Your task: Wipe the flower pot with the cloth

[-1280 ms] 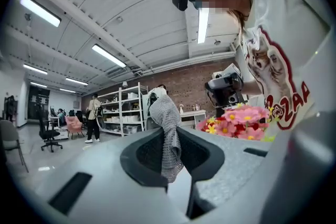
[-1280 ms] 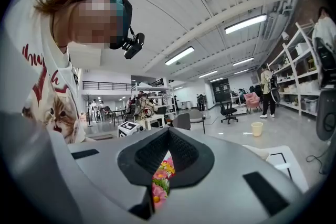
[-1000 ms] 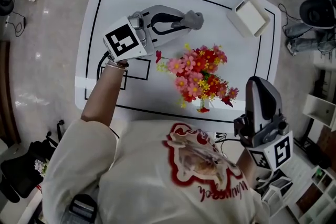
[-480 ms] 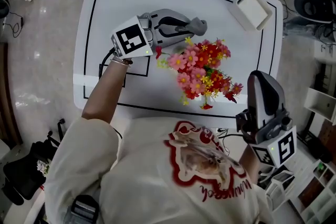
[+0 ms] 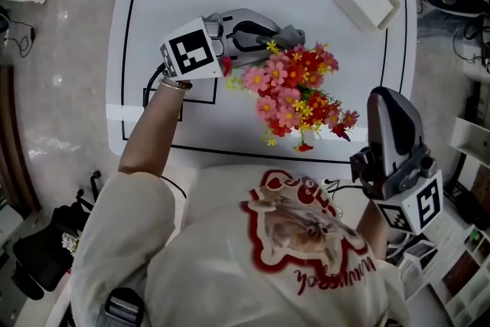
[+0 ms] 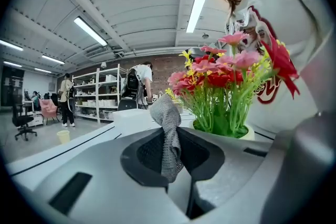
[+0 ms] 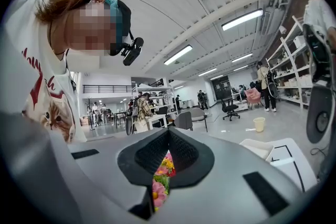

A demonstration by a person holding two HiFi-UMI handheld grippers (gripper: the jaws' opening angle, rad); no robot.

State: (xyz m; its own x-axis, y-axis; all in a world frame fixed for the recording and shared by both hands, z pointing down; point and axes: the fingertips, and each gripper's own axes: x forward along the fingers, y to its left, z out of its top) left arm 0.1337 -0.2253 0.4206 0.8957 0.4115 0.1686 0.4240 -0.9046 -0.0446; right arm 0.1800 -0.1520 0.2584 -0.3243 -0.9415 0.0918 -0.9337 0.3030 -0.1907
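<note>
**A:** What has moved?

**B:** In the head view, the left hand-held gripper [image 5: 277, 32] has come closer to the flowers [image 5: 295, 88]. The grey cloth [image 5: 289, 34] at its tip now sits right at the far side of the bunch. The right hand-held gripper [image 5: 385, 99] has kept its place off the near right corner of the white tabletop [image 5: 153, 11].

**A:** Where is the flower pot?

**B:** From above the blooms hide it. The bunch stands right of the middle, close to the near edge. A white tray [image 5: 369, 0] lies at the far right corner.

**A:** And the left gripper view?

**B:** The jaws are clamped on the cloth [image 6: 167, 134], which sticks up between them. Just beyond it stands the flower pot [image 6: 248, 132], with only its pale rim showing under the green stems.

**A:** The right gripper view?

**B:** The jaw tips meet with nothing between them. Pink and yellow flowers [image 7: 160, 186] show through the thin slit behind the tips.
</note>
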